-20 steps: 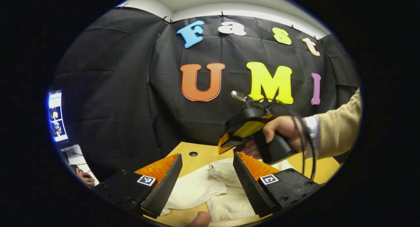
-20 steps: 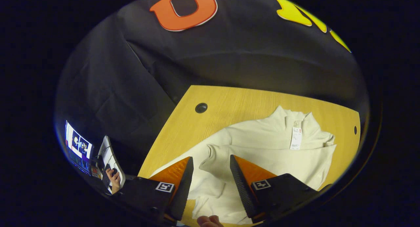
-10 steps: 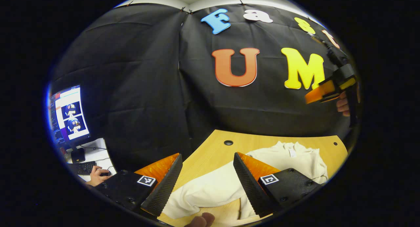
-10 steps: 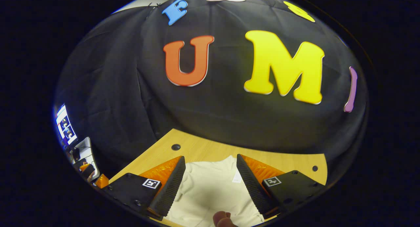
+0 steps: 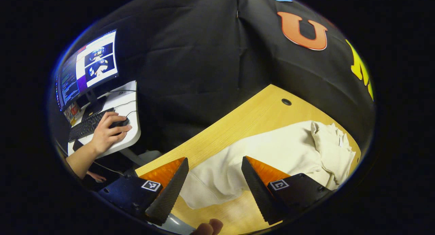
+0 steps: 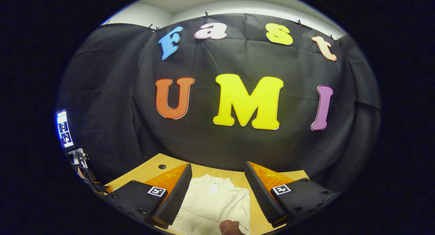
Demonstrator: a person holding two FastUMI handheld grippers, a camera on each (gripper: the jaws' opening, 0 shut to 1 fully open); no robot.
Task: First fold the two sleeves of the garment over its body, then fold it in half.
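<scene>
In the left gripper view, the left gripper (image 5: 214,185) is seen with its jaws spread wide and nothing held between them. Beyond and between the fingers, the garment (image 5: 282,153) is laid on the counter (image 5: 238,121), a pale cream piece spread flat over the light wooden top. Its near edge is seen just past the fingertips, with a strip of bare wood below it. At the far right end the cloth is bunched into folds (image 5: 331,145), near the counter's edge. A small dark hole (image 5: 286,102) is set in the counter beyond the garment, close to the black cloth wall. A fingertip (image 5: 209,227) of the holding hand is seen at the bottom edge of this view.

To the left, apart from the counter, a white desk (image 5: 131,133) is seen with a monitor (image 5: 86,66) and a keyboard (image 5: 88,125) on it. A person's hand (image 5: 107,133) is rested on a mouse (image 5: 119,122) there.

In the right gripper view, the right gripper (image 6: 217,190) is likewise seen with its jaws apart and empty, held above the counter (image 6: 149,170). The garment (image 6: 212,204) is seen between the two fingers, lying flat on the wood, with a small label (image 6: 214,188) near its far edge. The hole (image 6: 162,167) in the counter is seen to the left of the garment. A fingertip (image 6: 229,227) is seen at the bottom edge of this view. The monitor (image 6: 63,129) is seen small at the far left.
</scene>
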